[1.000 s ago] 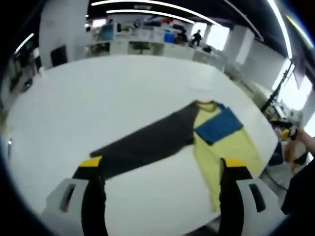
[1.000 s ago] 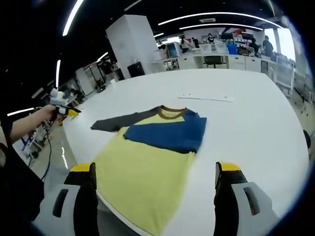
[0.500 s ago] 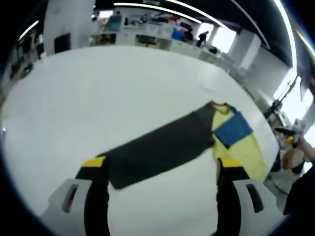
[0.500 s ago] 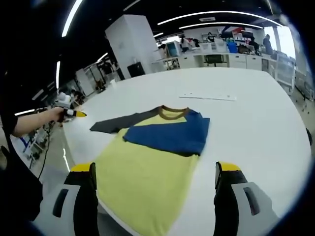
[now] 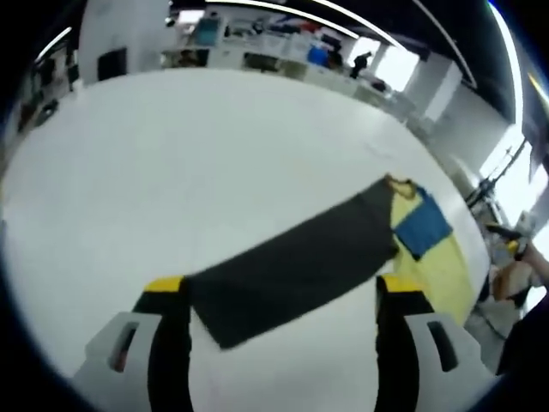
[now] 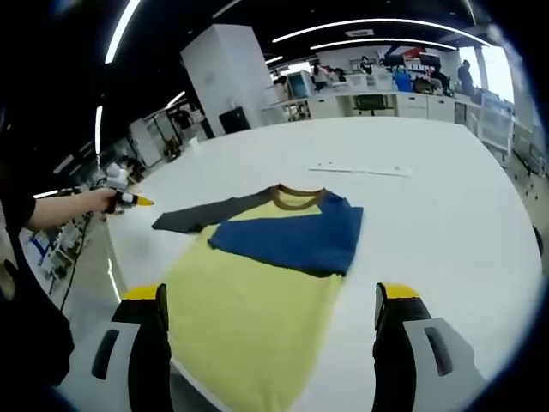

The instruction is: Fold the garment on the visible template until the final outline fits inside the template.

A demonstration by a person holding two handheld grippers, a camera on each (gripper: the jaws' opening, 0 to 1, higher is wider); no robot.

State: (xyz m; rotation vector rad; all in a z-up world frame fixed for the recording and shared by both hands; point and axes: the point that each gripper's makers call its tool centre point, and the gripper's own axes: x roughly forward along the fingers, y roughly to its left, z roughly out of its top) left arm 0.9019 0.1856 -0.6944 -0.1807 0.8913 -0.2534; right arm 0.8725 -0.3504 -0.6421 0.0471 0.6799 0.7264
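Note:
A long-sleeved shirt lies flat on the white table (image 6: 429,223). It has a yellow body (image 6: 249,313), a brown collar (image 6: 298,190), and a blue sleeve (image 6: 296,236) folded across the chest. Its dark grey sleeve (image 6: 197,215) stretches out to the side. In the left gripper view that grey sleeve (image 5: 300,266) runs diagonally, its cuff end low between my jaws. My left gripper (image 5: 280,296) is open just above the cuff. From the right gripper view, a hand holds the left gripper (image 6: 130,200) near the sleeve's end. My right gripper (image 6: 270,296) is open over the shirt's hem.
A thin pale strip (image 6: 360,169) lies on the table beyond the collar. The table's near edge (image 6: 120,257) runs beside the shirt, with floor below. Desks and monitors (image 6: 377,94) stand far behind. A person's hand (image 5: 515,275) shows past the table edge.
The left gripper has moved in closer over the grey sleeve's cuff end, which now looks larger. The shirt and the right gripper have stayed in place.

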